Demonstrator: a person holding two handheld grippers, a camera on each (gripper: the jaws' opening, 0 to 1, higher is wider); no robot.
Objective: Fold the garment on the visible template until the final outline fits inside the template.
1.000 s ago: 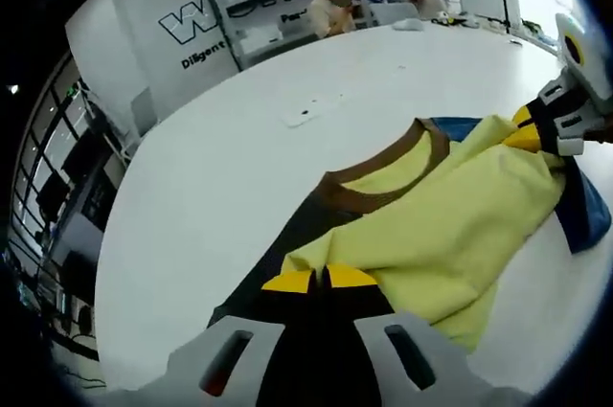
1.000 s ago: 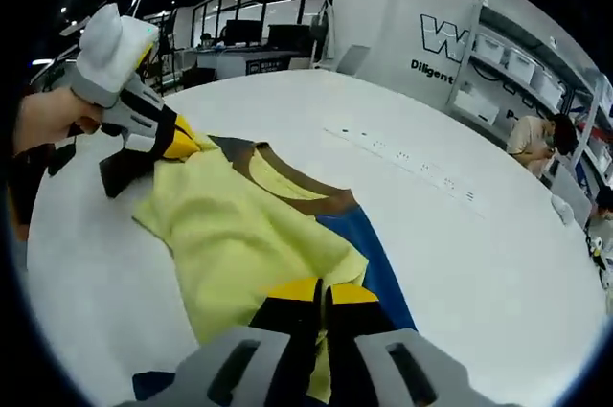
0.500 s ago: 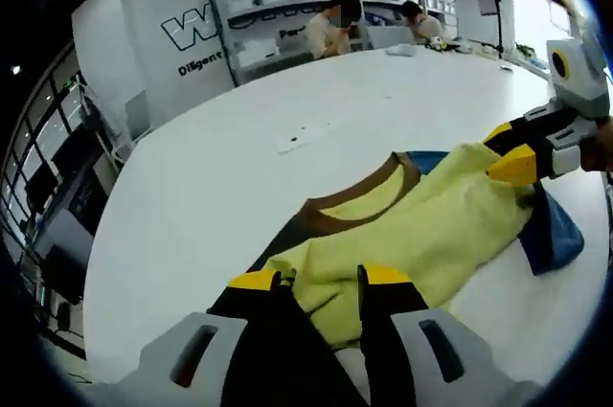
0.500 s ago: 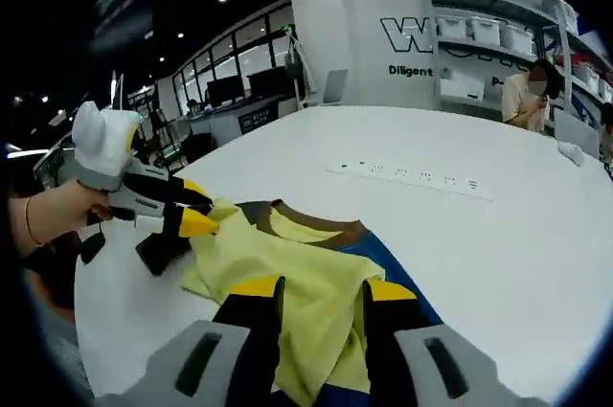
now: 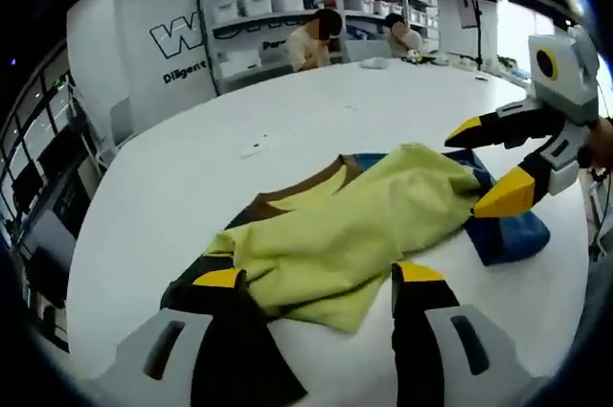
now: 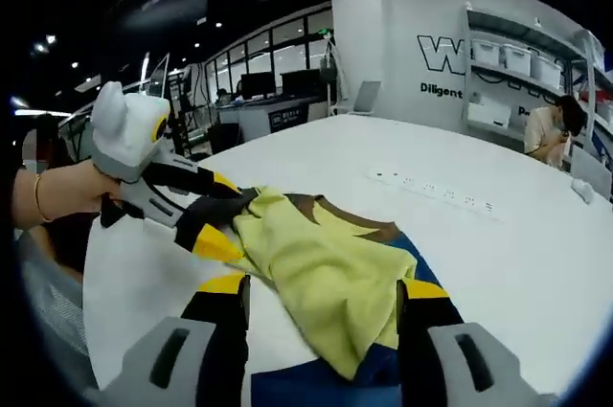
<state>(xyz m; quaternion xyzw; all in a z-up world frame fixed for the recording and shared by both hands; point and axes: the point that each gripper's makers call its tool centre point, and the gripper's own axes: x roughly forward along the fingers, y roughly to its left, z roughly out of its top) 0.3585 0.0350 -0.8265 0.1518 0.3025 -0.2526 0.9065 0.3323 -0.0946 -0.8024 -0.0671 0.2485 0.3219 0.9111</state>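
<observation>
Both grippers' fingers spread, empty, over the limp yellow T-shirt on the white table; soft, light cloth, best pinched at hem corners.

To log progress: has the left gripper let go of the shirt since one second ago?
Yes. The left gripper now stands open, drawn back from the shirt on the table.
</observation>
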